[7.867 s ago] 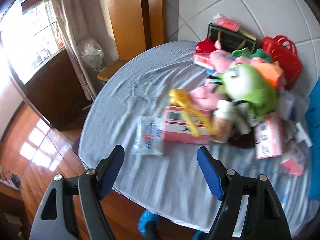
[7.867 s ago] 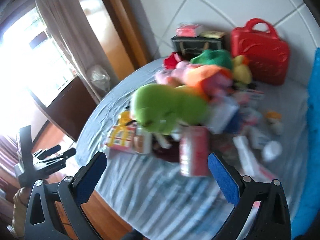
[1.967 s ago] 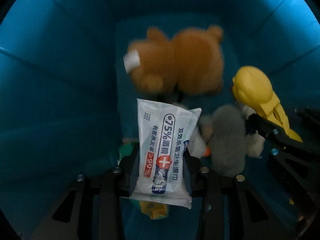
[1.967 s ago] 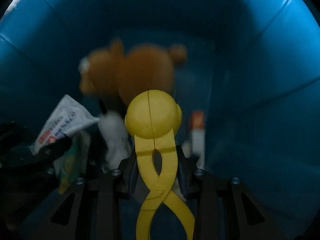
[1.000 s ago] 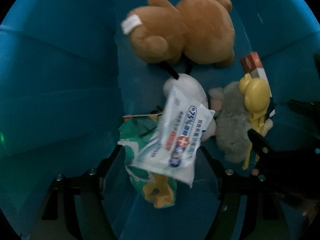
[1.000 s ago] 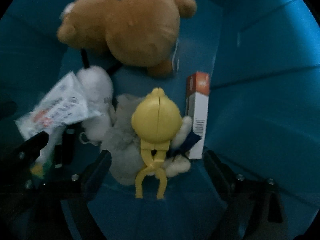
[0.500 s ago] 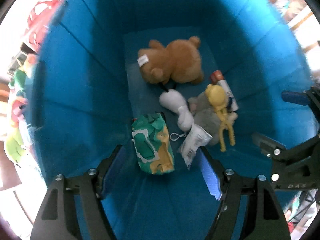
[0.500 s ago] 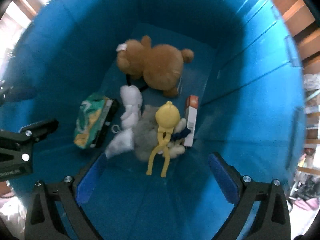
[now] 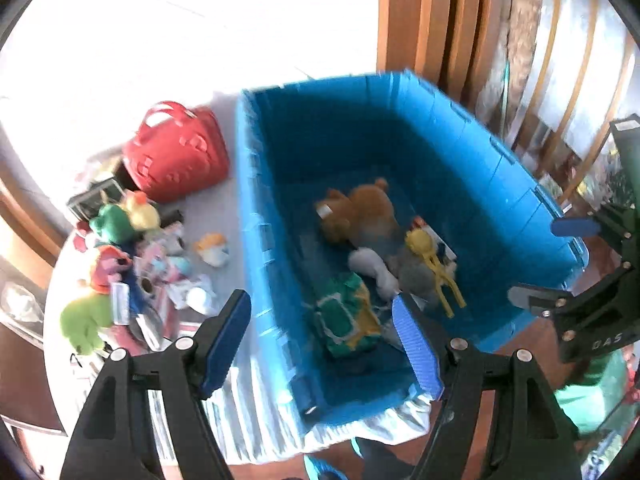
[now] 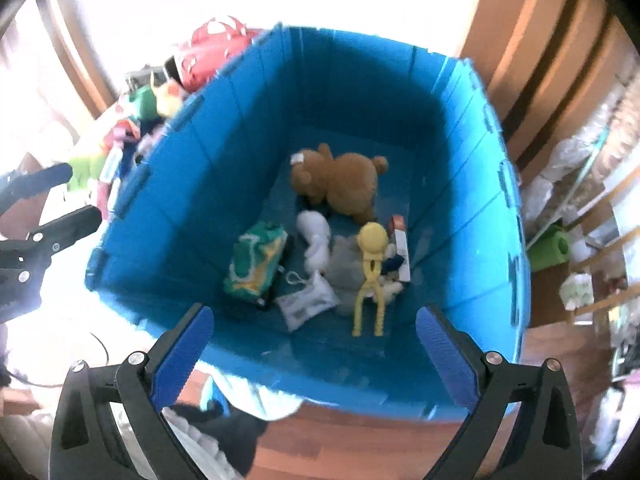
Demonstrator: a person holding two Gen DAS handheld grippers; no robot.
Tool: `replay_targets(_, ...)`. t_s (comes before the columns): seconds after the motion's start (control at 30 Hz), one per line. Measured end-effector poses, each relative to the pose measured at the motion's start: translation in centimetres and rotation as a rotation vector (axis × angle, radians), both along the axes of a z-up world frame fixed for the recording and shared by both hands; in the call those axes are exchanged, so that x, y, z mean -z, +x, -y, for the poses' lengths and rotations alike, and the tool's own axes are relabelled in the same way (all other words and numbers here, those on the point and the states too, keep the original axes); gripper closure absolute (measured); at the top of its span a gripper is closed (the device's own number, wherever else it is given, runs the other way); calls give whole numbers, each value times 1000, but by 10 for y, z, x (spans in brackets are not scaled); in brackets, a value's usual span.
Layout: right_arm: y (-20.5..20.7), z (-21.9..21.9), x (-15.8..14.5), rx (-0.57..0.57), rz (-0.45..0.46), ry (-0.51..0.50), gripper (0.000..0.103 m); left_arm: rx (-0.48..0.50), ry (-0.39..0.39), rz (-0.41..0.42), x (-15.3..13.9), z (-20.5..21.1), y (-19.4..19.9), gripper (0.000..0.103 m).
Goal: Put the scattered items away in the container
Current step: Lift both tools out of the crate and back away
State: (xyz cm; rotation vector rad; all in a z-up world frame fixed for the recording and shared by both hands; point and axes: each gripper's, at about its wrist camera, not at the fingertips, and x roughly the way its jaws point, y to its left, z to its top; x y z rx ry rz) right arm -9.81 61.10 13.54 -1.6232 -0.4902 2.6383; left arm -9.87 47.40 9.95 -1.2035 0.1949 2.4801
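Holding toys, the deep blue container [image 10: 224, 152] sits below both spread, empty grippers.

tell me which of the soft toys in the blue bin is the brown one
The brown teddy bear, lying at the far end of the blue bin. The white plush and grey plush lie nearer the grippers.

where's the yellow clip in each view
Left wrist: yellow clip lies on the bin floor, right of centre, over the grey plush.
Right wrist: yellow clip lies near the picture's centre, beside the white and orange box.
Shared landmark: brown teddy bear lies just beyond it in the blue bin.
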Motion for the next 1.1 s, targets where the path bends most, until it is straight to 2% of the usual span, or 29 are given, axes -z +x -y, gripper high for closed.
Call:
replay_targets(0.1,29,17,-9,17,-106,-12,0,-32,59,-112,-1,29,24,30)
replay_targets(0.2,60,31,-19,31,-255,-69,0,-61,124,-196,-1,53,45,30)
replay_targets(0.3,84,45,-19,47,-345,-100,0,-53,165,-202,2,68,62,22)
replay_targets(0.33,90,49,-18,53,-355,-91,0,-41,170,-197,3,70,67,17)
replay_targets(0.37,96,55,-15,56,-361,-81,0,-30,173,-197,3,71,71,16)
replay_targets(0.5,120,69,-8,71,-379,-37,0,-22,206,-192,0,80,87,16)
replay_targets(0.73,156,87,-12,66,-433,-56,0,-72,152,-236,-1,91,109,16)
replay_targets(1.1,158,102,-4,64,-449,-35,0,-67,157,-272,-5,101,124,16)
